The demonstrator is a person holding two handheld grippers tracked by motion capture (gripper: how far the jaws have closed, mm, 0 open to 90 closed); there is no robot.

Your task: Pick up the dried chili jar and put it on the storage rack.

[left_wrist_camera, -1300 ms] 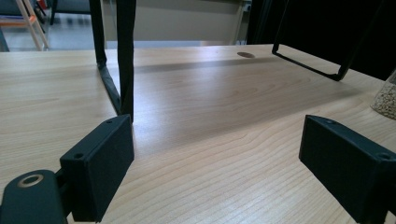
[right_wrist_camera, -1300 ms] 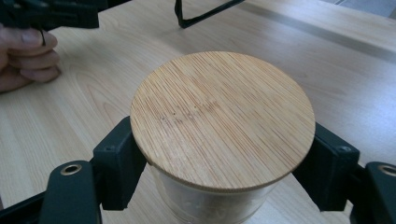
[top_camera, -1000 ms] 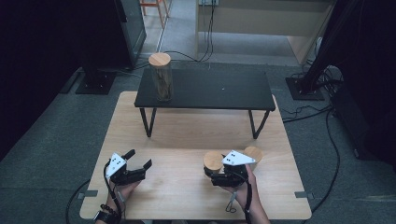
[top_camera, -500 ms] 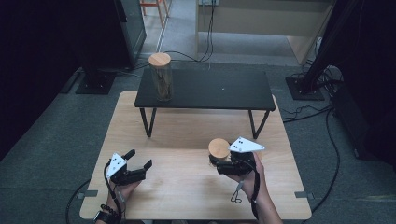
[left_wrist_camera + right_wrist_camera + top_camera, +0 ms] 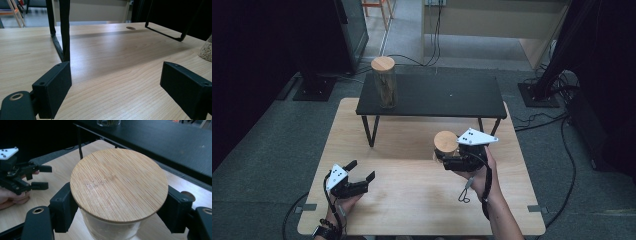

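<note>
Pinching a glass jar (image 5: 445,148) just under its wooden lid, right of frame centre, the right tool (image 5: 451,161) risks letting smooth glass slip or knocking the black shelf (image 5: 432,96); left tool (image 5: 359,177) spread, empty, lower left.

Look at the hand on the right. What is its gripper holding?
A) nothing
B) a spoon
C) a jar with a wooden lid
C: the right gripper has its fingers pressed on both sides of the glass jar with the round wooden lid, off the wooden table.
</note>
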